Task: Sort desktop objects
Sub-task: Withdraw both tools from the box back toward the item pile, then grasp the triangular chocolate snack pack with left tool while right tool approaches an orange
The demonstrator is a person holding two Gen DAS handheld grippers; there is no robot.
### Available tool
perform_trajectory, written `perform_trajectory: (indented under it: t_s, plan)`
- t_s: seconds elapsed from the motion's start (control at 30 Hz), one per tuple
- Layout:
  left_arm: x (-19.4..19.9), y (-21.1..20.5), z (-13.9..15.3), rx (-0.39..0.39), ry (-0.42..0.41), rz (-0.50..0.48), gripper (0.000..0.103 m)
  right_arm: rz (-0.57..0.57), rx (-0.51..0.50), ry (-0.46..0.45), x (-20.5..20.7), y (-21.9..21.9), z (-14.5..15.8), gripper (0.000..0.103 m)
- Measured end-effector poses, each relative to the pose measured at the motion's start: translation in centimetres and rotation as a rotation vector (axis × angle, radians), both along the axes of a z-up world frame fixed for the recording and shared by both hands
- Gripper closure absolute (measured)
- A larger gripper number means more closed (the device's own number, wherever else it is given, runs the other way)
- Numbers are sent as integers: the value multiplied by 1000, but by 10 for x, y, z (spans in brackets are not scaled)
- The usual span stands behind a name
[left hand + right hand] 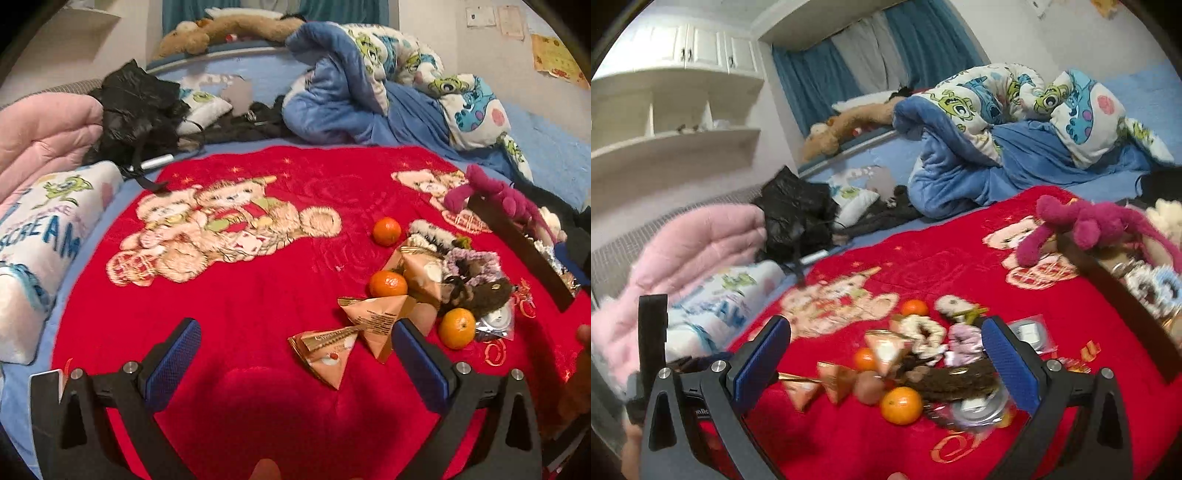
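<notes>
Red plush blanket carries the heap of tangerines and triangular snack packets near its right edge, both grippers gaping empty, so a careless grab risks rolling fruit away.

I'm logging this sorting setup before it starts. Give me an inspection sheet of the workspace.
Surface: red bear-print blanket spread on a bed.
Job's things: three tangerines, triangular snack packets, hair scrunchies, piled together; dark tray at right.
Clutter: magenta plush toy on tray edge; black bag.
Grippers: left gripper and right gripper, jaws open, empty.
Cables: nothing seen.
Surroundings: blue quilt, pink quilt, white shelves.
</notes>
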State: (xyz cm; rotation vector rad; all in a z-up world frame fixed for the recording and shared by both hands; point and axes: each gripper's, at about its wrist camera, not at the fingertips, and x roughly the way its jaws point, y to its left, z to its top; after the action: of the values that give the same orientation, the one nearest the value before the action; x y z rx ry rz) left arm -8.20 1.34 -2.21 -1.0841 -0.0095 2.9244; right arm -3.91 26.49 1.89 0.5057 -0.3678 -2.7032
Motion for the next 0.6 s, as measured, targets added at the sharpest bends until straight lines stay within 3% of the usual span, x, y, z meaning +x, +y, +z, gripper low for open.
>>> perform_trajectory:
  t_s: [0.13,0.27,0.5,0.6]
  plan:
    - [-18,-1,-14,36,-36,-26,0,-10,9,-37,-10,6,-8,0]
    - [-27,0,-27,8,-75,-31,0,-6,20,-109,-20,1,-20,0]
    - [-37,-8,-46,73,-140,-40,0,67,41,-184,-27,-21,-43,0]
    - [-42,-12,-55,88,-178,-22,0,89,43,-210,-29,-24,-51,6]
